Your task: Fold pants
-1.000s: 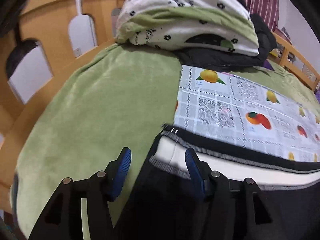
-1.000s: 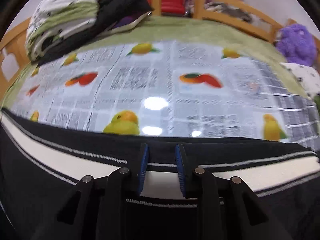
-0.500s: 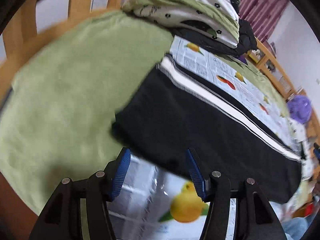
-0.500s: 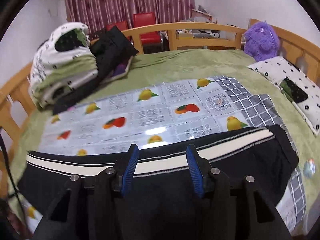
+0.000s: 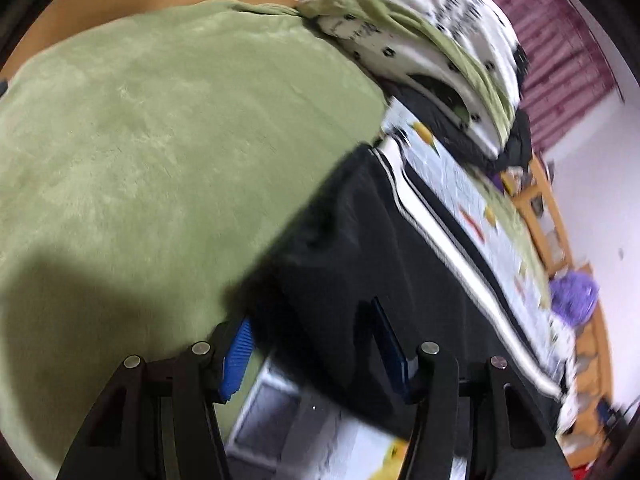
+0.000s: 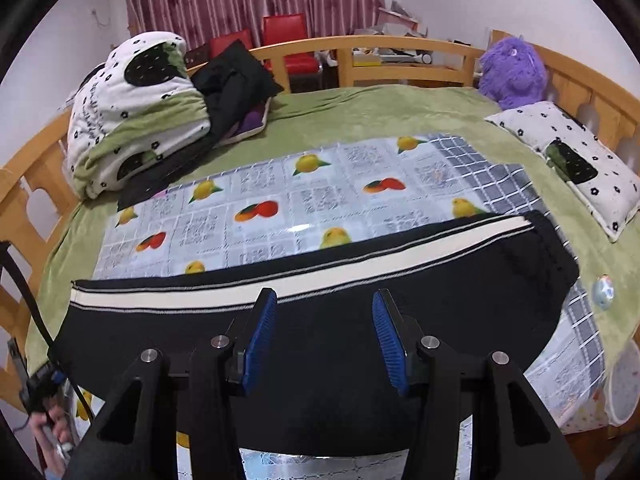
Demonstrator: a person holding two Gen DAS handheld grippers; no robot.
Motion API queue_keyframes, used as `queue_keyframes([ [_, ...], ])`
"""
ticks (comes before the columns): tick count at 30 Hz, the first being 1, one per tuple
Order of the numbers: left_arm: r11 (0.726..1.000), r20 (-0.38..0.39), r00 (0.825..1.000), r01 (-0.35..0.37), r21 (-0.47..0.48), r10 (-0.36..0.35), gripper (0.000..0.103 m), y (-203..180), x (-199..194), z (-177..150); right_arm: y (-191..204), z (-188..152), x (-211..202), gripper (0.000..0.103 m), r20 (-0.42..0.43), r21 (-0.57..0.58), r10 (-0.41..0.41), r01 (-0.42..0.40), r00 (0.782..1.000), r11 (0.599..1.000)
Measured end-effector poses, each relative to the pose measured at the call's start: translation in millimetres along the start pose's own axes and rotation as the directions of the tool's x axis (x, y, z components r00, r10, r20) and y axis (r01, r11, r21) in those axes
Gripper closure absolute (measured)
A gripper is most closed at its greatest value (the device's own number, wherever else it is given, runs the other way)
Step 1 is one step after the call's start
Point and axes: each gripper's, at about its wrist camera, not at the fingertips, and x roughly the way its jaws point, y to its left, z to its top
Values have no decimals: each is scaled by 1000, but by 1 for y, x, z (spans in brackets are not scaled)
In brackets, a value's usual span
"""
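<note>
Black fabric pants with a white side stripe (image 6: 304, 344) lie flat in a long band across a glossy fruit-printed plastic sheet (image 6: 312, 204) on a green plush bed cover (image 6: 400, 112). In the right wrist view the band runs from 9 o'clock to 3 o'clock, stripe along its far edge, one end hanging over the green cover at 9 o'clock.

Right gripper (image 6: 324, 340): at 6 o'clock above the pants, blue-padded jaws parted after a recent widening, nothing between the pads, no contact with the cloth.

Left gripper (image 5: 316, 354): at 6 o'clock in the left wrist view, over the near corner of the pants; jaws about half apart, having just narrowed slightly, pads gripping nothing. Whether the fingertips touch the cloth cannot be told from the blurred frame.

Surroundings: folded white-and-green flowered quilt (image 6: 132, 116) at 10 o'clock, purple plush toy (image 6: 512, 72) at 2 o'clock, flowered pillow (image 6: 576, 160) at 3 o'clock, wooden bed rail (image 6: 380, 44) at 12 o'clock.
</note>
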Motion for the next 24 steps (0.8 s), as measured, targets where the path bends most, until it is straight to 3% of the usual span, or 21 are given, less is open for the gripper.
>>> queue_keyframes([
  [1,1000,4,1000,-7,-14,7,60,1,1,3,0,-5,3,54,2,-10,2,-2,1000,1000],
  [2,1000,13,1000,-15,-12,15,77,0,-1,6,0,-11,8,54,2,-17,-2,2,1000,1000],
  [6,996,43,998,-58,69,55,85,-26,-17,14,-15,-29,13,57,-25,27,-7,8,1000,1000],
  [10,961,119,988,-130,243,103,89,-93,-55,18,-30,-35,-7,58,-4,27,51,-51,999,998],
  [14,886,208,968,-218,410,142,89,-180,-85,12,-46,-35,-18,58,58,-46,58,-55,997,997],
  [18,800,249,958,-258,542,141,89,-263,-101,-11,-72,-32,-16,58,80,-41,91,-88,993,995],
  [21,703,266,956,-275,656,126,89,-332,-100,-50,-95,-34,-12,58,99,-22,114,-113,988,993],
  [24,649,248,964,-249,719,96,90,-378,-88,-91,-120,-44,-2,58,95,19,113,-115,989,993],
])
